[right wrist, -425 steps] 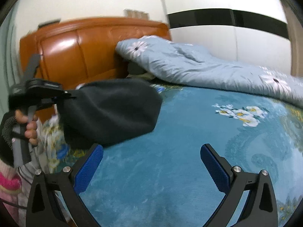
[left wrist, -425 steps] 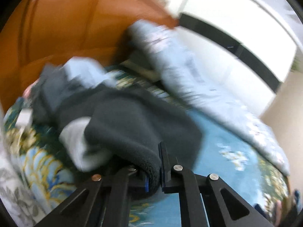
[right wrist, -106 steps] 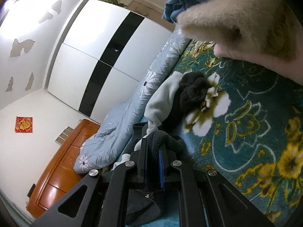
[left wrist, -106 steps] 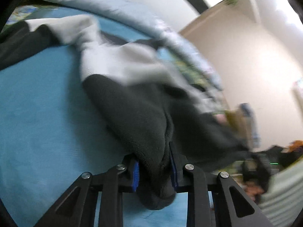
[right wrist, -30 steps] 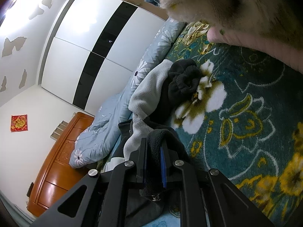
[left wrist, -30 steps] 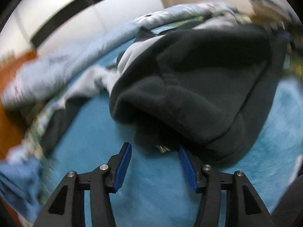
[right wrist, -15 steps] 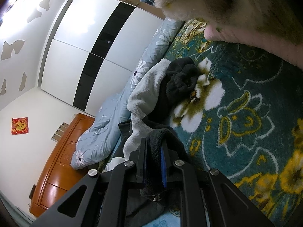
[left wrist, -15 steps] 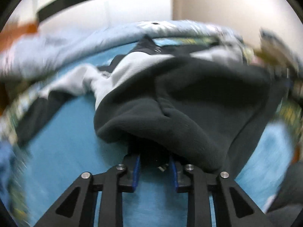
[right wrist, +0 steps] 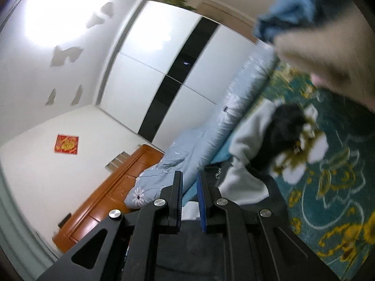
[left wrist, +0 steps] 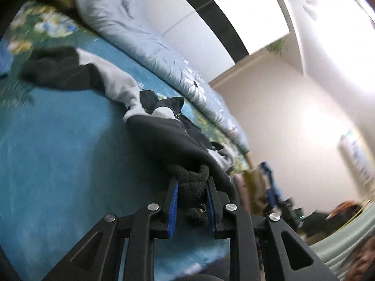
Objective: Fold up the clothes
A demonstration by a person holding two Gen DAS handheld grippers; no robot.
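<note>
A dark grey and light grey fleece garment (left wrist: 164,138) lies stretched across the blue bedspread (left wrist: 58,152). My left gripper (left wrist: 191,187) is shut on a bunched dark edge of it, low over the bed. In the right wrist view the same garment (right wrist: 248,128) lies farther off, grey with a black bundle beside it. My right gripper (right wrist: 189,182) stands open by a narrow gap, and only the quilt shows between its fingers. Dark cloth (right wrist: 187,245) lies under its body.
A light blue flowered quilt (right wrist: 187,154) runs along the bed's far side by the white and black wardrobe (right wrist: 178,70). An orange wooden headboard (right wrist: 112,187) stands at one end. A beige fluffy item (right wrist: 316,53) and blue cloth (right wrist: 293,11) hang close at upper right.
My left gripper, open a second ago, has shut on the garment's dark edge and swung round. The dark cloth once pinched in my right gripper is no longer between its fingers.
</note>
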